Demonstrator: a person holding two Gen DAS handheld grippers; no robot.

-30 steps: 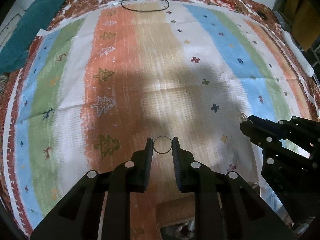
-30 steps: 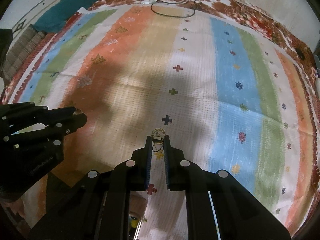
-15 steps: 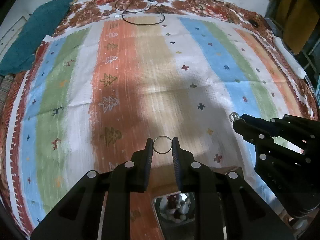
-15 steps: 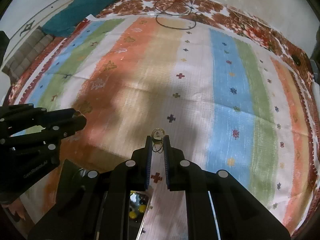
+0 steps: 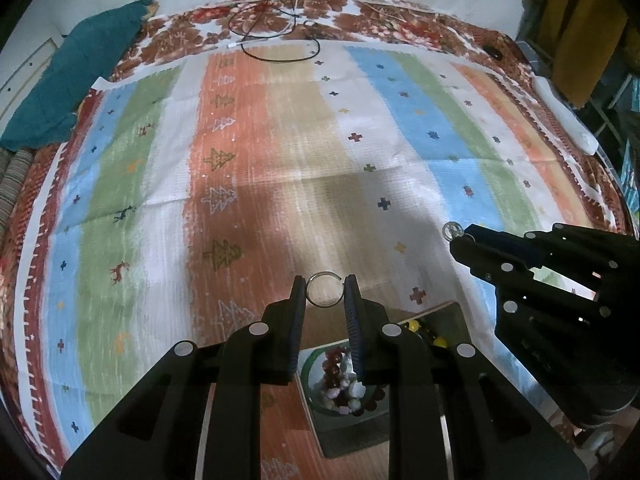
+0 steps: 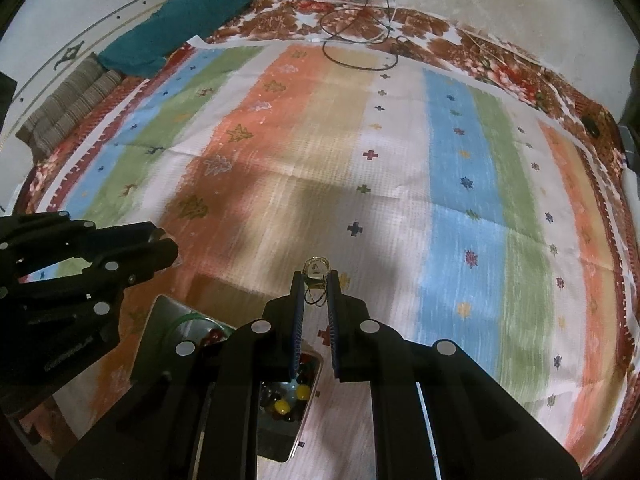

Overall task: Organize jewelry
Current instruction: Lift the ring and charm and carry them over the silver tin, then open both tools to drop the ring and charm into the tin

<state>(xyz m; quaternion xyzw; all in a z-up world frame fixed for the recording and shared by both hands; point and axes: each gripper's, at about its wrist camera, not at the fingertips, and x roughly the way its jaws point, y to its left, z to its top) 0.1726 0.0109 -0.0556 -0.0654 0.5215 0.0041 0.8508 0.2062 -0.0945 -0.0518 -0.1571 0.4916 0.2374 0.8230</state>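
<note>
Two grippers, left gripper (image 5: 324,290) pinching ring (image 5: 324,289)

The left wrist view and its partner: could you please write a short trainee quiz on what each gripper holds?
1. True or false: the left gripper holds a thin ring.
2. What does the right gripper hold: A) a small gold ring, B) a green bangle, C) nothing?
3. Fill in: the tray of beads lies ____ the grippers.

Key: 1 true; 2 A; 3 below.
</note>
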